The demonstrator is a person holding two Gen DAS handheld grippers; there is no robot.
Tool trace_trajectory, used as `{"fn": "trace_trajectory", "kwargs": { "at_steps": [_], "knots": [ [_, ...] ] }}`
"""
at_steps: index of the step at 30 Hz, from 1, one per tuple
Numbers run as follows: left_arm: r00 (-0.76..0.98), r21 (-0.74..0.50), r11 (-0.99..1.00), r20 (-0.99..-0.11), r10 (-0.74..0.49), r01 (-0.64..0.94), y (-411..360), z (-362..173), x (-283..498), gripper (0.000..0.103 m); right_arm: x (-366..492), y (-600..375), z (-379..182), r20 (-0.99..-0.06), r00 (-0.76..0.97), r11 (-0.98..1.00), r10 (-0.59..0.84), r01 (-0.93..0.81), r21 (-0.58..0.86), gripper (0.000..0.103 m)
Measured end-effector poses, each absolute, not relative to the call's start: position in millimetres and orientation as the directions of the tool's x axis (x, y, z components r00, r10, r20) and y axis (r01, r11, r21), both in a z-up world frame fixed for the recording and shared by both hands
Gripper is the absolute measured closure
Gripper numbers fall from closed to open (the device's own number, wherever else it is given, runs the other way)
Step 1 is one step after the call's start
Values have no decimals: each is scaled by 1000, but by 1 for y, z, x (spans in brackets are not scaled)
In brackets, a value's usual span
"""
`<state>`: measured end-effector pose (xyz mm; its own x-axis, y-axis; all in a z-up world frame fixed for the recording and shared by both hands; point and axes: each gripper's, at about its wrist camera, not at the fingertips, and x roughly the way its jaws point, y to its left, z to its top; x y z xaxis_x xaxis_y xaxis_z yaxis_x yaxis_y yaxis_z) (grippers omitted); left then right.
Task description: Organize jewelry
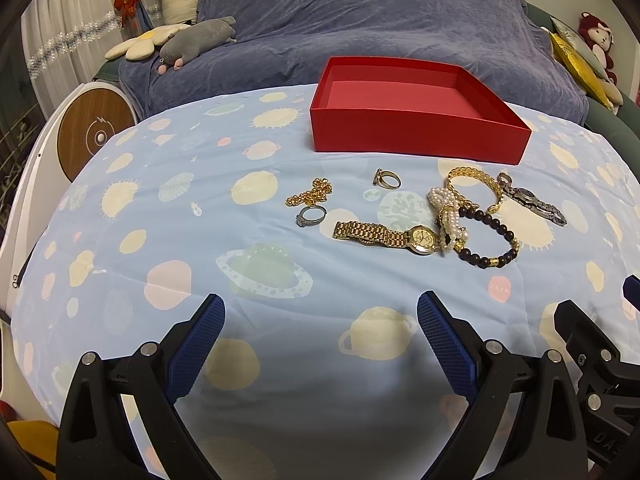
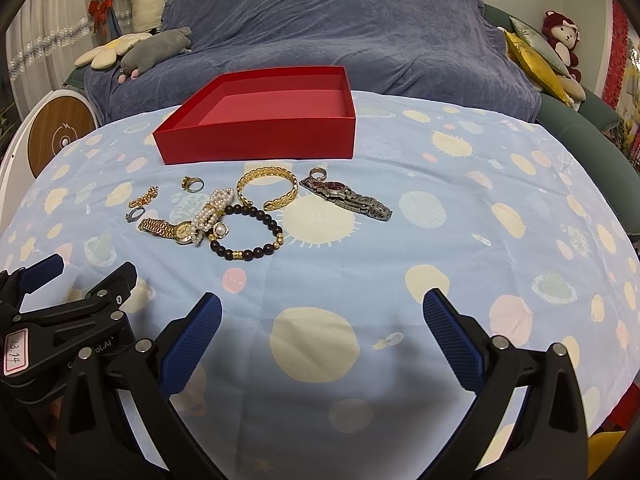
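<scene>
An empty red box (image 1: 416, 136) (image 2: 256, 142) stands at the far side of the blue planet-print cloth. In front of it lie a gold watch (image 1: 384, 235) (image 2: 168, 230), a pearl bracelet (image 1: 446, 216) (image 2: 212, 210), a dark bead bracelet (image 1: 490, 240) (image 2: 252, 234), a gold bangle (image 1: 476, 186) (image 2: 268, 188), a silver watch (image 1: 532, 202) (image 2: 346, 196), a gold chain (image 1: 310, 194) (image 2: 144, 197), a silver ring (image 1: 312, 215) (image 2: 135, 213) and a gold ring (image 1: 387, 179) (image 2: 193, 184). My left gripper (image 1: 320, 320) and right gripper (image 2: 322, 316) are open and empty, well short of the jewelry.
A sofa under a purple-blue throw (image 1: 360, 20) runs behind the table with plush toys (image 1: 192, 40) at its left and cushions (image 2: 536, 56) at its right. A white device with a round wooden face (image 1: 92, 136) stands at the left. The right gripper's body (image 1: 592, 356) shows beside my left one.
</scene>
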<state>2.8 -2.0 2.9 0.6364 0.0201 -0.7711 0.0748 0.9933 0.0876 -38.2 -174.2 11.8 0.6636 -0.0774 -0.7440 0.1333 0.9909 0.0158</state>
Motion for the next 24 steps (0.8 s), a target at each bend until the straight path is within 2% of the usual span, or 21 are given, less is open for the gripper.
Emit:
{"fn": "trace_trajectory", "kwargs": {
  "at_steps": [24],
  "knots": [
    [629, 99, 993, -777, 38, 63, 6, 0, 6, 8, -36, -178, 15, -741, 668, 990, -71, 140, 31, 5]
  ]
}}
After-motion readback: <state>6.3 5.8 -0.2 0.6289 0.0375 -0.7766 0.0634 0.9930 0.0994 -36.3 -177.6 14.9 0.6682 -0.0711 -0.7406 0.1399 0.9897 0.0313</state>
